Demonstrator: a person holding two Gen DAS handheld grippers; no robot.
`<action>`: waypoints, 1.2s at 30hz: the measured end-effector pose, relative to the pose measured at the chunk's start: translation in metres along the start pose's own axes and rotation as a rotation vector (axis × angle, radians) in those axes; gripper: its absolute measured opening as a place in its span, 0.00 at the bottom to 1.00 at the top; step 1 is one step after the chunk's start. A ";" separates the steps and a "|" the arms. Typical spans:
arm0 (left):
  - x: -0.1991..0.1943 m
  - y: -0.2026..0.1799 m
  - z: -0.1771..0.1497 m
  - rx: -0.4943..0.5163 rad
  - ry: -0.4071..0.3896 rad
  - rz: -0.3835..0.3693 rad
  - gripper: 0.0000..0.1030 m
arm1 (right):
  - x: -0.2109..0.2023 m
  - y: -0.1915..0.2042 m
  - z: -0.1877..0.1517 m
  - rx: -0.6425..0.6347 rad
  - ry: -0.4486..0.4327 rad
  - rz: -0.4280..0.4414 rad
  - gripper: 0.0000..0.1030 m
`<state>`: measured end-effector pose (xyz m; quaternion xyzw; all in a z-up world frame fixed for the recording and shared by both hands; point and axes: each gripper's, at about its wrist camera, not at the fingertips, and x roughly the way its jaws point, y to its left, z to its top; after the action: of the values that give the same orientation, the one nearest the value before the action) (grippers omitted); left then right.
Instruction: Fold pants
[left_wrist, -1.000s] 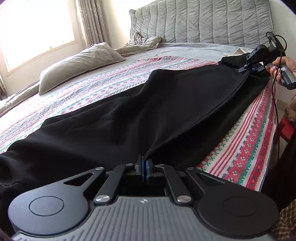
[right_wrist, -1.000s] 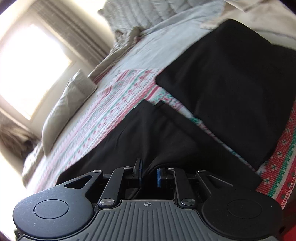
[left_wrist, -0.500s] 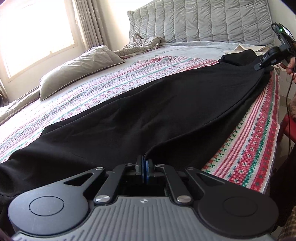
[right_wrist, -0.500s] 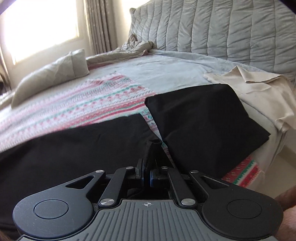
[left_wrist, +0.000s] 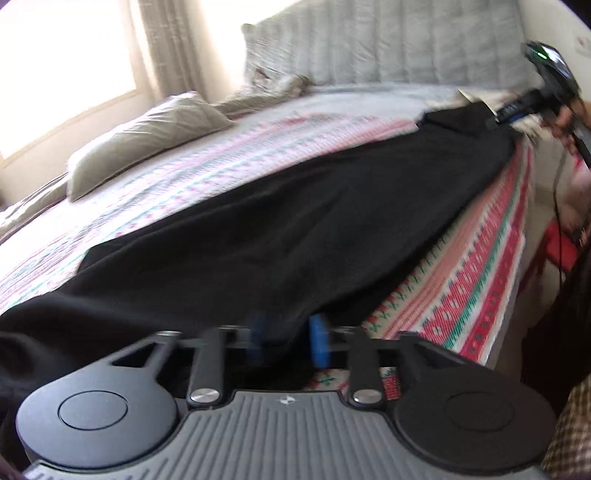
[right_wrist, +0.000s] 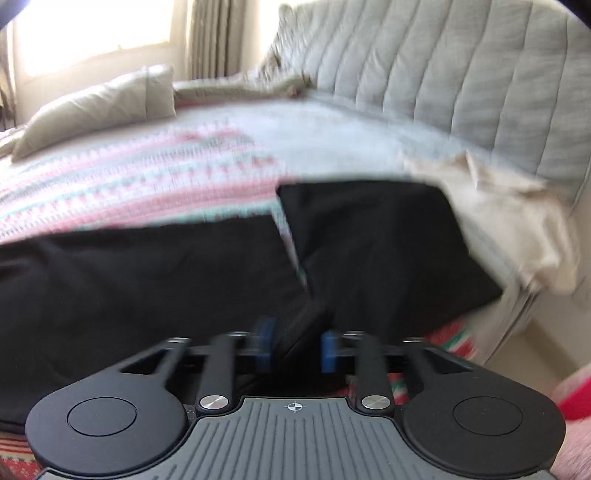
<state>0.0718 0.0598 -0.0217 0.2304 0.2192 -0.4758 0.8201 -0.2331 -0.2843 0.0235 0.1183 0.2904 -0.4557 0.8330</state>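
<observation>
Since the earlier frames, both clamped grips on the black pants (left_wrist: 280, 236) are being let go: the jaws of the left gripper (left_wrist: 286, 341) are opening, with the near fabric edge lying loose between blue pads that no longer press on it. The jaws of the right gripper (right_wrist: 295, 345) are opening too, with a dark corner of cloth between them, unpinched. The pants are laid out long and flat along the near edge of the patterned bedspread (left_wrist: 480, 266), apparently folded lengthwise, leg over leg. A folded black garment (right_wrist: 388, 243) lies just beside their far end, with a beige cloth (right_wrist: 517, 221) beyond. The lengthwise fold is judged done; the crosswise folds are judged left.
</observation>
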 end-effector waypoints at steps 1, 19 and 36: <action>-0.005 0.003 0.000 -0.027 -0.017 0.015 0.65 | -0.006 0.001 0.002 0.002 -0.021 0.022 0.62; -0.037 0.132 -0.015 -0.503 0.009 0.607 0.96 | -0.013 0.149 0.017 -0.099 0.119 0.562 0.74; 0.015 0.205 0.001 -0.616 0.098 0.844 0.79 | -0.025 0.302 -0.005 -0.344 0.176 0.739 0.78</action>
<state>0.2591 0.1393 0.0055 0.0688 0.2751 -0.0063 0.9589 0.0045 -0.0963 0.0138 0.1121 0.3706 -0.0592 0.9201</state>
